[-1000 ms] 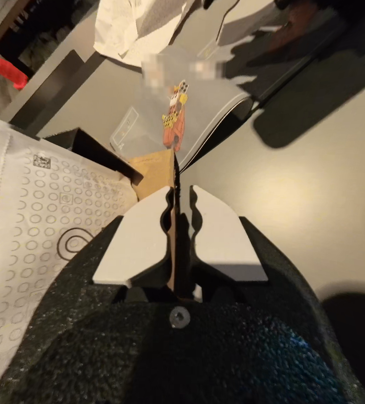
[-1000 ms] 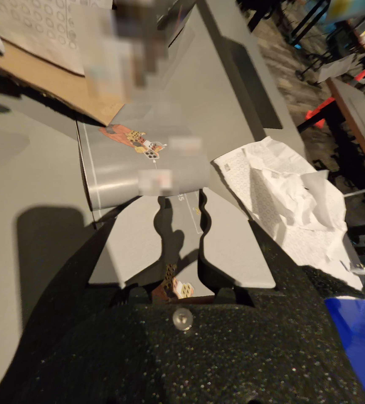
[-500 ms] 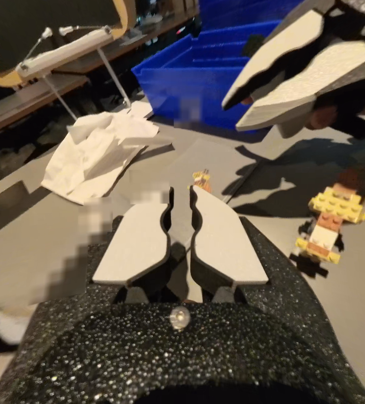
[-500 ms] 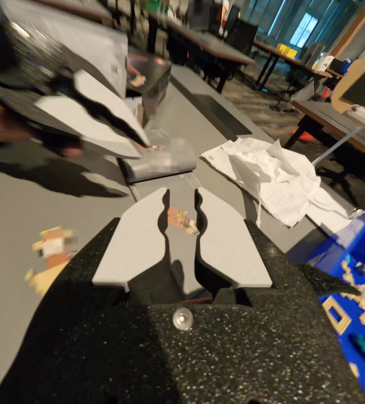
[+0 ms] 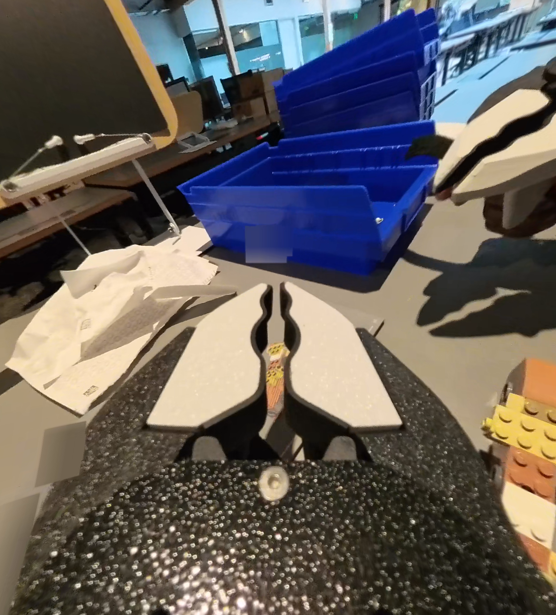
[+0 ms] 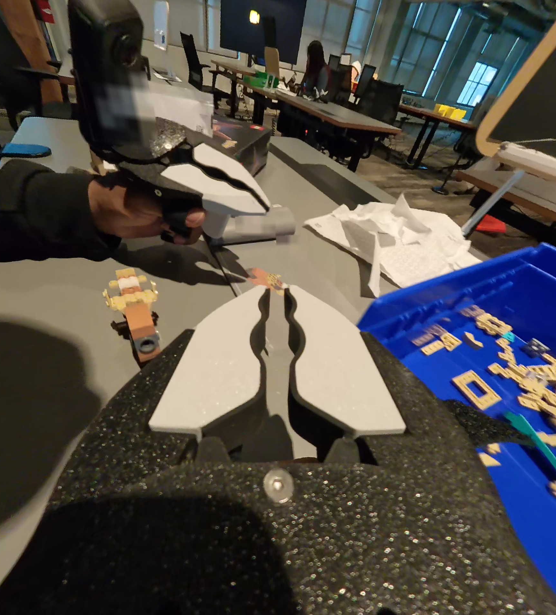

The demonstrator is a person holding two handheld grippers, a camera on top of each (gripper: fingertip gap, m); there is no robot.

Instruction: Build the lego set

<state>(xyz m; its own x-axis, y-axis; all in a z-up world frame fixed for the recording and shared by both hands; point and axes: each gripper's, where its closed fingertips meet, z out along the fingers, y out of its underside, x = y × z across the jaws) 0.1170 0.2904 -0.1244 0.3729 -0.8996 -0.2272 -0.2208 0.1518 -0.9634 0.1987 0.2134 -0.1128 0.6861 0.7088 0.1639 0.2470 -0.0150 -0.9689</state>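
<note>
A partly built lego model of brown, yellow and white bricks lies on the grey table, to the right of my left gripper; it also shows in the right wrist view. My left gripper is shut and empty, over the open instruction booklet. My right gripper is shut and empty, low over the table with the booklet's picture just past its tips. Each gripper shows in the other's view, the right and the left. A blue bin at the right holds several loose tan pieces.
Crumpled white paper bags lie at the table's far edge, also in the right wrist view. The blue bin stands ahead of the left gripper, with stacked bins behind. A dark lego box sits at the back. Tip to tip, the grippers are about 12 cm apart.
My left gripper let go of the cardboard flap it held and swung up toward the bin. My right gripper swung up from the booklet and its fingers closed.
</note>
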